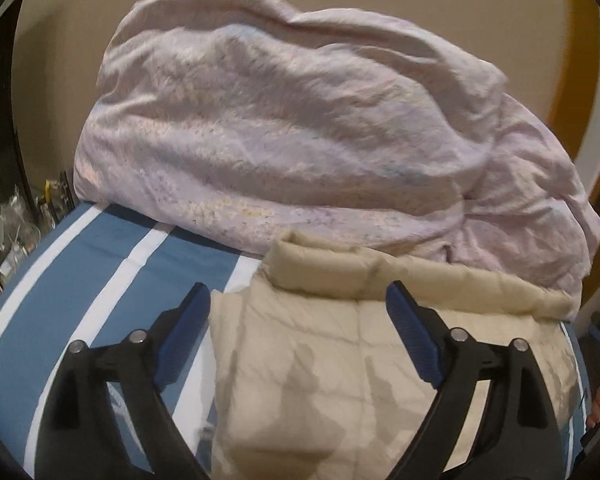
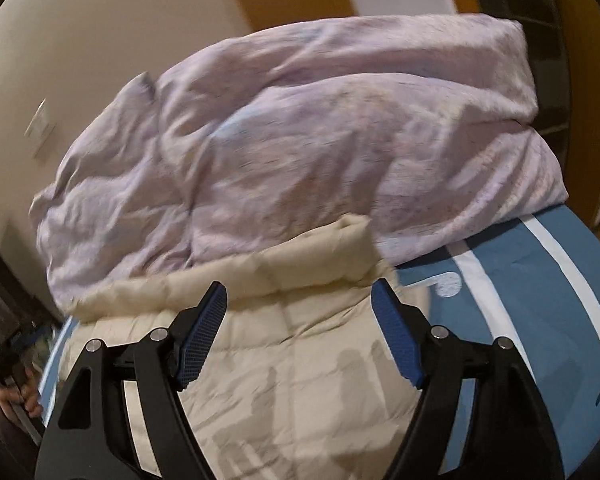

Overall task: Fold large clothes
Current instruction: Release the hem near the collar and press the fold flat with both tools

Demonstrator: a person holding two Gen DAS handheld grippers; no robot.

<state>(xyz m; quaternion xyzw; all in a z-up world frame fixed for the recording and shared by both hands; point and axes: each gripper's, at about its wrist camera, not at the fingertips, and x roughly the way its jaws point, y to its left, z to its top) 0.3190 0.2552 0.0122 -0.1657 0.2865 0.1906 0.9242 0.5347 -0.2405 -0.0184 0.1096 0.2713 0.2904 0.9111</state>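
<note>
A beige quilted puffer jacket (image 1: 340,360) lies folded on the blue-and-white striped bed cover (image 1: 60,300), its rolled collar (image 1: 320,268) toward the far side. My left gripper (image 1: 296,312) hovers over the jacket's left part, open, nothing between its blue pads (image 1: 412,340). In the right wrist view the same jacket (image 2: 292,380) lies below my right gripper (image 2: 300,312), which is open too and holds nothing. The collar (image 2: 300,268) lies just beyond its fingertips.
A big crumpled pale-lilac duvet (image 1: 300,128) is heaped behind the jacket, touching its collar; it fills the far side (image 2: 300,140). The striped cover (image 2: 520,300) extends right. A hand (image 2: 20,396) holding the other gripper shows at the left edge. Cluttered shelves (image 1: 16,216) stand left.
</note>
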